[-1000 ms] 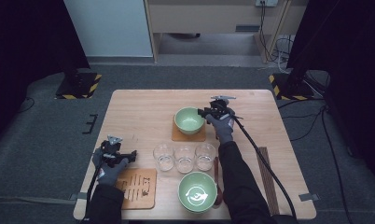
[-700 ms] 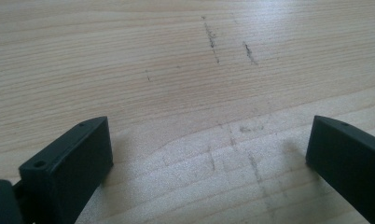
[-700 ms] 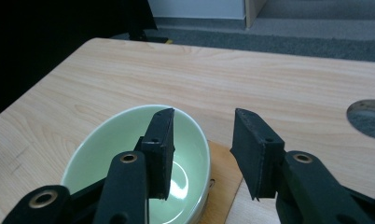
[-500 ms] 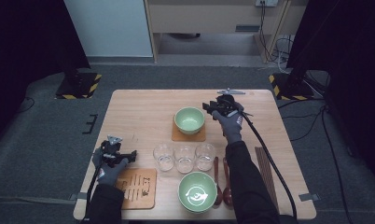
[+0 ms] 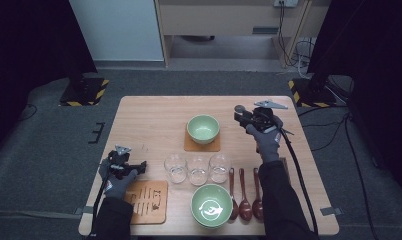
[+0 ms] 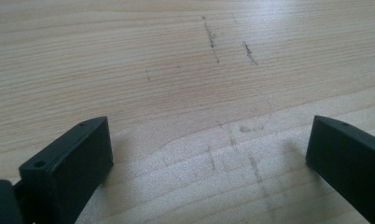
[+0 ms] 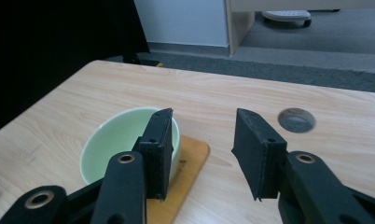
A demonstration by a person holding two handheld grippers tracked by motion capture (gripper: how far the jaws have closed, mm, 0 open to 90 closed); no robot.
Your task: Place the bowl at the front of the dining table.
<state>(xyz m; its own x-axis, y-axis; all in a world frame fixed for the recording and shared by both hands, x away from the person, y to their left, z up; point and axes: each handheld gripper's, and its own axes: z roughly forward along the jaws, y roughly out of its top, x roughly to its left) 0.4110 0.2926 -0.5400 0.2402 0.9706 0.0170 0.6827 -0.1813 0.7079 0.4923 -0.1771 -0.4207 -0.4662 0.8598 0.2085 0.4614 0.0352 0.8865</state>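
Observation:
A pale green bowl [image 5: 203,129] stands on a wooden coaster [image 5: 202,145] at the table's middle. My right gripper [image 5: 238,115] hovers just right of it, open and holding nothing. In the right gripper view that bowl [image 7: 112,142] lies behind the left jaw, and bare wood shows between the fingertips of the right gripper [image 7: 203,140]. My left gripper [image 5: 140,165] rests near the table's left front edge. In the left gripper view its jaws stand wide apart over bare scratched wood, so the left gripper [image 6: 209,154] is open.
Three clear glasses [image 5: 198,170] stand in a row at mid-table. In front of them are a second green bowl [image 5: 211,206], three dark spoons [image 5: 244,195] and another wooden coaster [image 5: 146,201]. A round hole [image 7: 296,120] is set in the tabletop.
My right gripper has drawn a little to the right, away from the green bowl's rim. The left gripper has stayed still.

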